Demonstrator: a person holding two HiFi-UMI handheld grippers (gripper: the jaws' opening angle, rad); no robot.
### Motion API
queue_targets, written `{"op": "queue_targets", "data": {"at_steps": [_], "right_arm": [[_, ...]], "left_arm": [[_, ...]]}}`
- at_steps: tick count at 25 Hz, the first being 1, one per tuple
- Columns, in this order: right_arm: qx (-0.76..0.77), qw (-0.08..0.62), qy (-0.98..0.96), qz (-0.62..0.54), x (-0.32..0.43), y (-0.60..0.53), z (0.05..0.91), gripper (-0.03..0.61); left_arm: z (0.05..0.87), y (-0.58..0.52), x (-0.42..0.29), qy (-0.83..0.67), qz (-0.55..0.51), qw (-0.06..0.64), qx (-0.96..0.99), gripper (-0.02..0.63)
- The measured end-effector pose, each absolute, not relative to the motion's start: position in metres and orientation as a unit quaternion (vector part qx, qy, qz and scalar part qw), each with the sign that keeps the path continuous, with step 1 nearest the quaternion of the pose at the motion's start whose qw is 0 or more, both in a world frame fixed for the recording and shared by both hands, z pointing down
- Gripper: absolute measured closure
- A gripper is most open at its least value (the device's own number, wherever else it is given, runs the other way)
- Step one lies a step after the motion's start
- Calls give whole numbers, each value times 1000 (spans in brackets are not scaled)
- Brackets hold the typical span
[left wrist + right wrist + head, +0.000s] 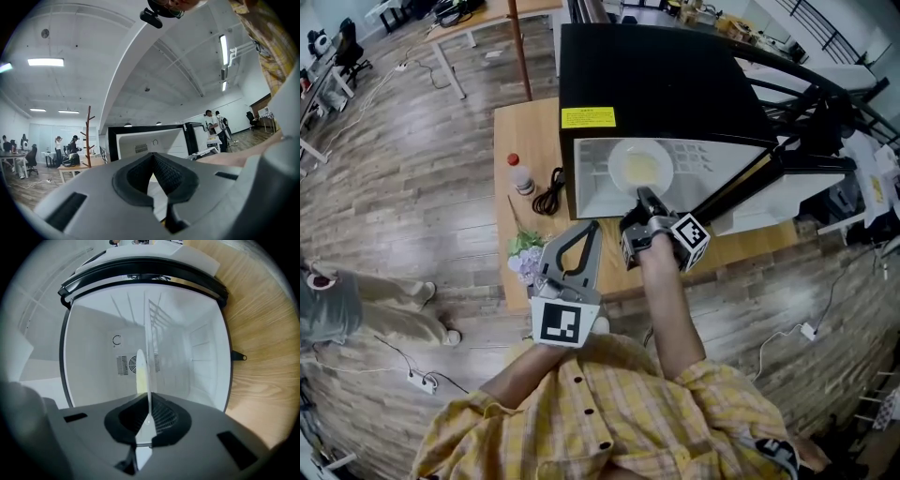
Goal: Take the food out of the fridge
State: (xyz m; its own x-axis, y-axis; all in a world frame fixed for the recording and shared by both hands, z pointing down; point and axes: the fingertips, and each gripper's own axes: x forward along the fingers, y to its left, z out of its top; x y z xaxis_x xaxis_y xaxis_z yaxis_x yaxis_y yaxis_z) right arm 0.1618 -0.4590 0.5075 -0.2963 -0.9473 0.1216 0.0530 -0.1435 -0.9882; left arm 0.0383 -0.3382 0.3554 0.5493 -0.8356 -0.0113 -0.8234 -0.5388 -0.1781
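Observation:
A black mini fridge [656,84] stands open on the wooden table [517,131], its white inside facing me. Inside it lies a white plate [639,169] with pale yellow food on it. My right gripper [645,199] reaches into the opening and is shut on the plate's near rim. In the right gripper view the plate [149,380] shows edge-on between the pads of the right gripper [149,418], with the yellow food [140,369] beside it. My left gripper [592,227] hangs back over the table's front edge, shut and empty. In its own view the left gripper [153,157] points at the fridge [140,140].
Left of the fridge stand a red-capped bottle [519,174], a coiled black cable [549,195] and a bunch of purple flowers [523,255]. The fridge door [787,183] swings out to the right. A person's legs [366,300] are on the floor at left.

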Motion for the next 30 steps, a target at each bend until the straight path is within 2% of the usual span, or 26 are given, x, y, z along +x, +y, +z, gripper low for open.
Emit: {"op": "queue_targets", "data": {"at_steps": [15,30], "right_arm": [[-402,417,535,-615,164,-395,458,561],[-389,398,560,-614,149,-341,439,561]], "left_arm": [[350,-317,57,473,-25,73,-878,606],[353,-311,52,476,-22,62,-877,606]]}}
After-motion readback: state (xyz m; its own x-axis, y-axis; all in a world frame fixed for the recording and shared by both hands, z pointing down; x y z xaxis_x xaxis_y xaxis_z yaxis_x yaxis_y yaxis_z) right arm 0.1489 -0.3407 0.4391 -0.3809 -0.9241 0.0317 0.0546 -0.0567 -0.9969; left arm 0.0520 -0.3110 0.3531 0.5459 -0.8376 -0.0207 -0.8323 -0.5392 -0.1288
